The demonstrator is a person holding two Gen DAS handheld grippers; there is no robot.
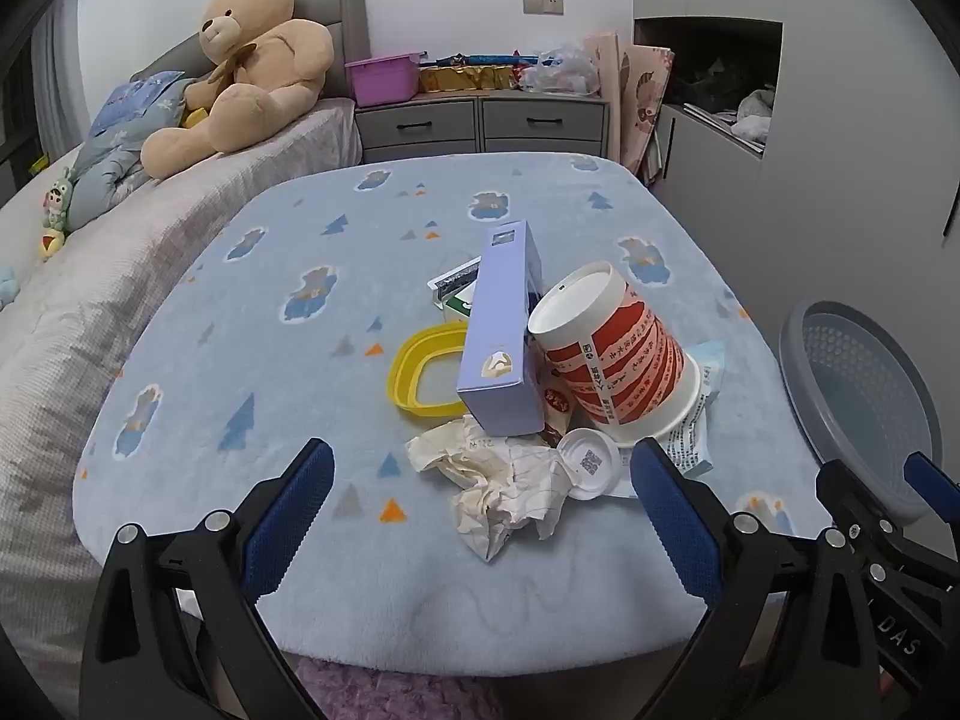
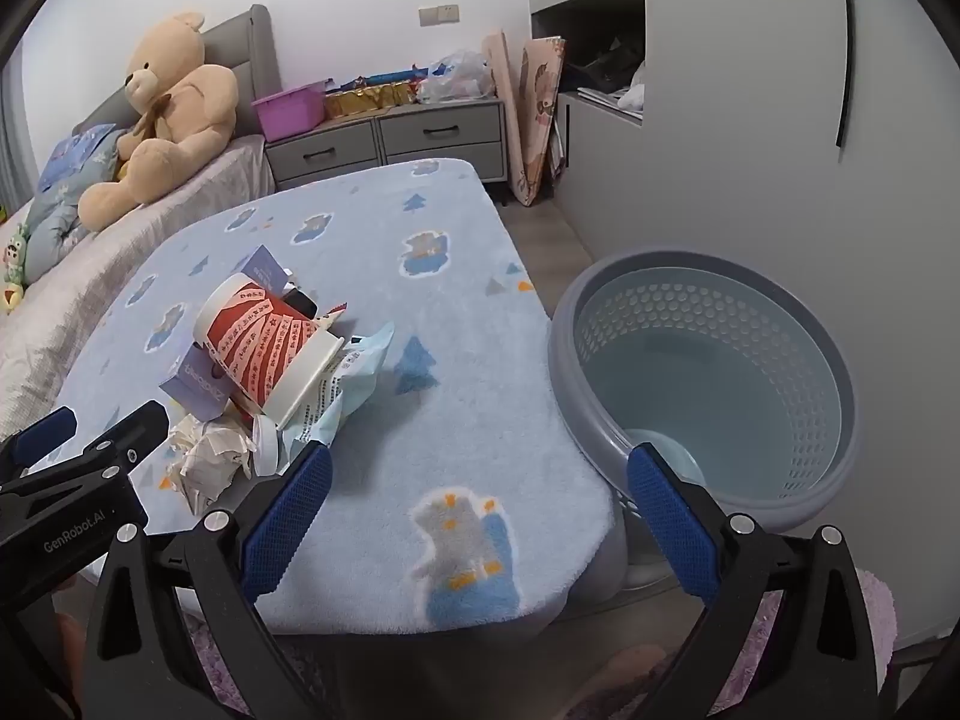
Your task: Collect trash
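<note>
A trash pile lies on the blue blanket-covered table [image 1: 252, 312]: crumpled paper [image 1: 504, 486], a purple box [image 1: 501, 336], a tipped red-and-white cup [image 1: 618, 354], a white lid [image 1: 591, 462], a yellow ring [image 1: 420, 375] and a pale blue wrapper [image 1: 699, 414]. My left gripper [image 1: 483, 480] is open, its fingers on either side of the crumpled paper, just short of it. My right gripper [image 2: 480, 474] is open and empty over the table's right corner, beside the grey perforated bin [image 2: 720, 372]. The cup [image 2: 264, 336] and paper [image 2: 207, 462] lie to its left.
A bed with a teddy bear [image 1: 252, 60] runs along the left. Grey drawers [image 1: 480, 120] with a purple tub stand at the back. A white wardrobe [image 2: 750, 120] is on the right. The bin also shows in the left wrist view [image 1: 864, 396], off the table's right edge.
</note>
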